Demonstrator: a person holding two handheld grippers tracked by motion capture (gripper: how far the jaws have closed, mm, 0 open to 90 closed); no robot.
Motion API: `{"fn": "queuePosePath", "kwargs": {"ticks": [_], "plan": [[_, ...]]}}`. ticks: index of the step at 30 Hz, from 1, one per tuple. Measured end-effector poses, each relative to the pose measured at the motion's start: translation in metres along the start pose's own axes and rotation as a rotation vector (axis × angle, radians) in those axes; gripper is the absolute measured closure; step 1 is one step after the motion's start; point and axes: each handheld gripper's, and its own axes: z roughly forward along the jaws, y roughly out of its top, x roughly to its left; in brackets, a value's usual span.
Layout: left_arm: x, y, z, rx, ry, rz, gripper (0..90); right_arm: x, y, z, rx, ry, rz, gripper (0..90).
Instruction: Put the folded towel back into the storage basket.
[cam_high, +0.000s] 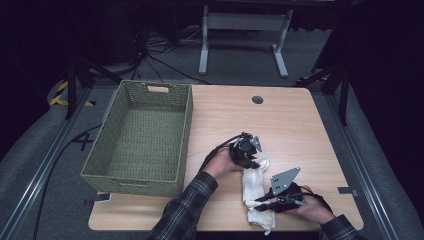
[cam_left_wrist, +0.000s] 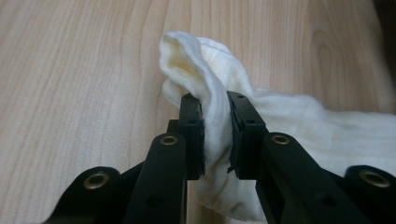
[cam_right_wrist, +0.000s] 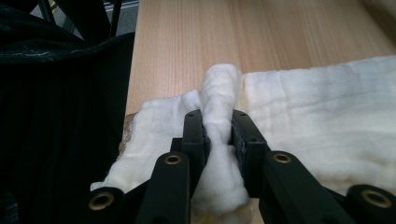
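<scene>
Both grippers were clamped on the white cloth (cam_high: 253, 190), which lay on the wooden table (cam_high: 295, 125) right of the woven basket (cam_high: 142, 135). The left gripper (cam_left_wrist: 215, 126) pinched its far end, the right gripper (cam_right_wrist: 218, 133) a bunched fold at its near end.

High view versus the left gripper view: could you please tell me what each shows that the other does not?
The high view alone shows the woven basket, the right gripper and both plaid sleeves. The left gripper view alone shows close up how the left gripper pinches a raised fold of cloth between its pads. Both show the white cloth lying on the wooden table.
</scene>
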Motion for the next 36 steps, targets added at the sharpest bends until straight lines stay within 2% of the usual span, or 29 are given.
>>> {"fn": "queuePosePath", "kwargs": {"ticks": [6,10,15,20,27,36], "plan": [[-0.007,0.008,-0.02,-0.033,0.03,0.014,77.7,-0.005,0.009,-0.007,-0.018,-0.016,-0.001,78.2],[-0.009,0.014,-0.033,-0.037,0.05,0.012,77.7,-0.009,0.019,-0.015,-0.036,-0.033,-0.003,78.2],[-0.013,0.021,-0.046,-0.048,0.069,0.022,77.6,-0.012,0.029,-0.023,-0.06,-0.031,-0.003,78.2],[-0.017,0.03,-0.067,-0.055,0.097,0.019,77.6,-0.017,0.045,-0.033,-0.074,-0.038,-0.015,78.2],[-0.018,0.038,-0.089,-0.047,0.134,0.021,77.6,-0.022,0.064,-0.04,-0.078,-0.052,-0.034,78.2],[-0.017,0.041,-0.124,-0.04,0.177,0.038,77.5,-0.034,0.087,-0.051,-0.12,-0.044,-0.028,78.2]]}}
